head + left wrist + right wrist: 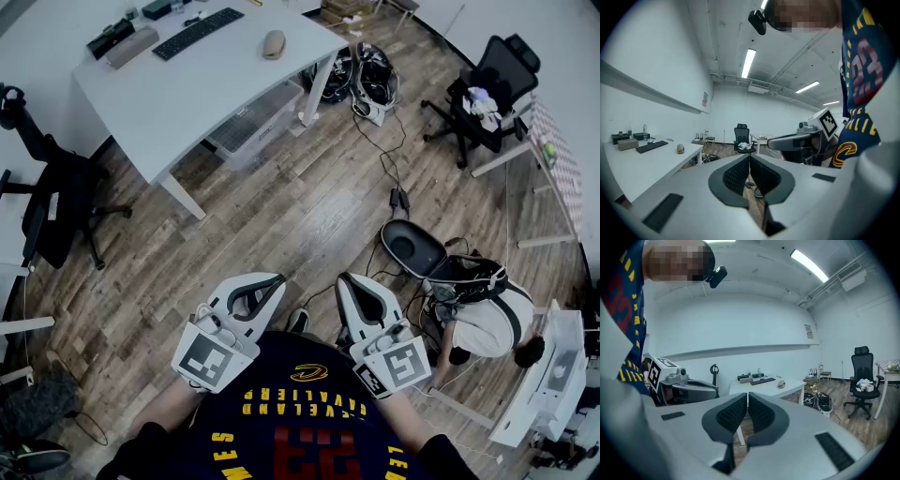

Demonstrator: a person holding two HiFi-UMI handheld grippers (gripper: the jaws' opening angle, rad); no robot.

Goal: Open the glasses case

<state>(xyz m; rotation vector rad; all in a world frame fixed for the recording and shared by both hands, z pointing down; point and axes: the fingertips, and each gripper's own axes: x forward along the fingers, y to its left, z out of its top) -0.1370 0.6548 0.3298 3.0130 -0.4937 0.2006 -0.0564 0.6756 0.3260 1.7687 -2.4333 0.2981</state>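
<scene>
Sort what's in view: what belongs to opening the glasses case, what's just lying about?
Job: left gripper and right gripper, both shut and empty; tan oval object on the white table, possibly the case, can't confirm.
Lying about: keyboard, storage bin under the table, office chair.

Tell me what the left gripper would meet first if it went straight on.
Nothing close: ahead of the left gripper the way looks free above the wooden floor. Far off, roughly in line, stands a black office chair; depth is unclear.
</scene>
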